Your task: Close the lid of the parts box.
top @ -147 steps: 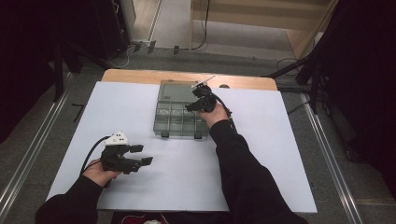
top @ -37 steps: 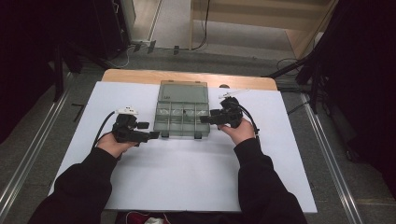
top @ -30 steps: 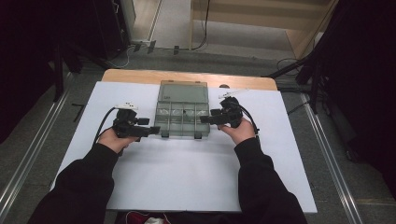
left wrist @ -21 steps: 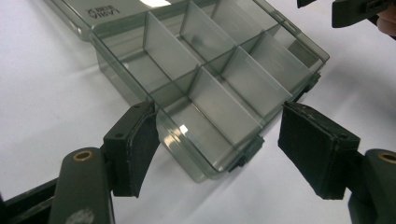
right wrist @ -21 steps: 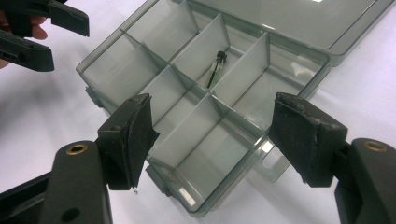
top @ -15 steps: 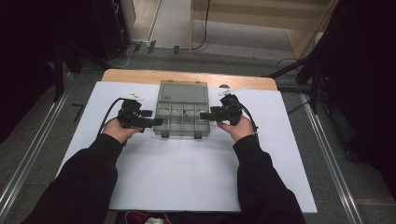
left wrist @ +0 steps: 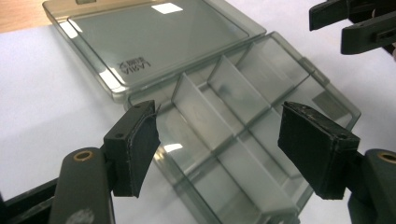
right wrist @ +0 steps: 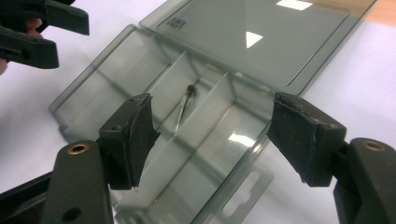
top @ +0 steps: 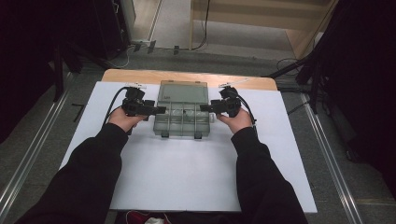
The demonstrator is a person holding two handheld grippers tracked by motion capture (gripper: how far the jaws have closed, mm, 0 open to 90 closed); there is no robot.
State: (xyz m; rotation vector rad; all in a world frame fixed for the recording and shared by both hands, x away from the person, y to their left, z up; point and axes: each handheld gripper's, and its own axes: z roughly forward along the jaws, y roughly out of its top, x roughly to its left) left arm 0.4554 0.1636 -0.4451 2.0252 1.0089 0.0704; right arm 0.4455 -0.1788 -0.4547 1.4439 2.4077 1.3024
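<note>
A clear grey compartment box (top: 182, 122) lies open on the white table, its lid (top: 183, 92) folded flat behind it. My left gripper (top: 161, 110) is at the box's left edge and my right gripper (top: 203, 108) at its right edge, tips pointing at each other. Both are open and hold nothing. In the left gripper view the left gripper (left wrist: 224, 149) has its jaws wide apart over the box's dividers (left wrist: 243, 107). In the right gripper view the right gripper (right wrist: 212, 135) spans the box, where a thin greenish pin with a dark head (right wrist: 186, 105) lies in a middle compartment.
The white table sheet (top: 187, 177) stretches wide in front of the box. A wooden edge (top: 135, 74) runs behind the lid. Cables trail from both grippers. Metal rails (top: 32, 154) flank the table on the floor.
My left gripper came from the table's front left to the box's left side. My right gripper shifted from above the box to its right side. Both edged farther back in the last second.
</note>
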